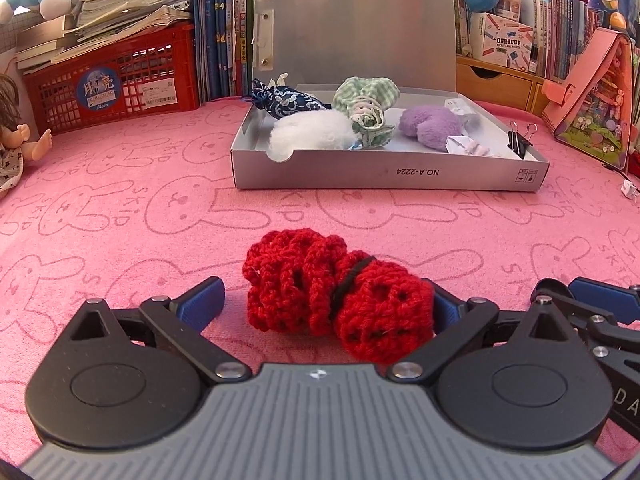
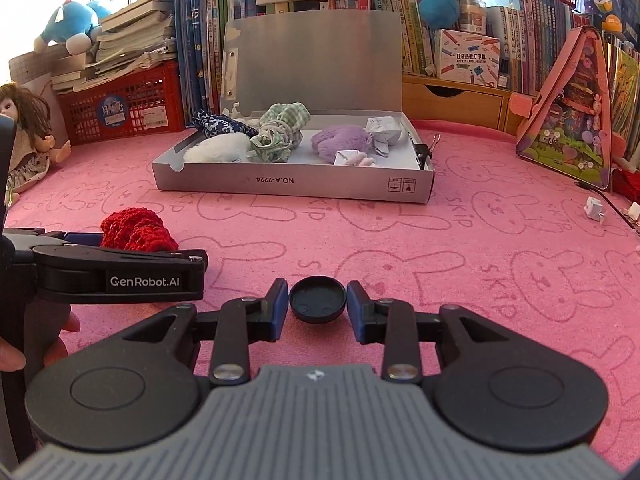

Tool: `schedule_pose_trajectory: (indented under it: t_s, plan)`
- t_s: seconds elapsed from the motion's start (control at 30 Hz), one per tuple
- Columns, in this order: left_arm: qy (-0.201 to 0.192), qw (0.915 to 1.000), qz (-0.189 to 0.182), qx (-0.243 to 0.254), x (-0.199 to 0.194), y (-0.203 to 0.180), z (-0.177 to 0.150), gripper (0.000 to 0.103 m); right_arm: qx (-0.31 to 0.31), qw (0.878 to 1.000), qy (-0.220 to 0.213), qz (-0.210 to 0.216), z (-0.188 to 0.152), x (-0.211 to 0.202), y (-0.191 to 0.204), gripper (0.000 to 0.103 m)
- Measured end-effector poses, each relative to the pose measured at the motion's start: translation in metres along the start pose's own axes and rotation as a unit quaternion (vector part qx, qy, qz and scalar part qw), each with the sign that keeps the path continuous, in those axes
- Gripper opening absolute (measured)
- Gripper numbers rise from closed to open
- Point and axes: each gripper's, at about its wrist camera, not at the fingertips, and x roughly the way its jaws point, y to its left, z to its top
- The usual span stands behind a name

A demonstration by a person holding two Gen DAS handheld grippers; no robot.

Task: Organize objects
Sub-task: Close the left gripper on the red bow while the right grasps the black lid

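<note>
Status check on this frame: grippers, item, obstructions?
Left gripper open around red crochet pouch. Right gripper shut on black round cap. Grey box ahead, path clear.

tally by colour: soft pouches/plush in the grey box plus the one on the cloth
Navy patterned pouch: 1
White fluffy piece: 1
Green check pouch: 1
Purple plush: 1
Red crochet pouch, on the pink cloth outside the grey box: 1
Total: 5
</note>
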Motion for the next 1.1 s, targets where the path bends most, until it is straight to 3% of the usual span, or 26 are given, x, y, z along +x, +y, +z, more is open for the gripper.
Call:
schedule_pose_trajectory:
  t_s: [0.9, 1.0, 1.1]
  plan:
    - [0.003, 0.9999, 0.013, -0.006, 0.002, 0.000, 0.000, 0.103, 0.004, 1.000, 0.001, 0.009, 0.005, 0.011, 0.007, 0.037]
    - [-0.001, 0.9998, 0.015, -0.011, 0.000, 0.001, 0.000, 0.100, 0.003, 1.000, -0.001, 0.011, 0.006, 0.012, 0.009, 0.037]
    - [-0.007, 0.9998, 0.015, -0.015, -0.003, 0.001, 0.000, 0.088, -0.003, 1.000, -0.005, 0.015, 0.009, 0.012, 0.013, 0.037]
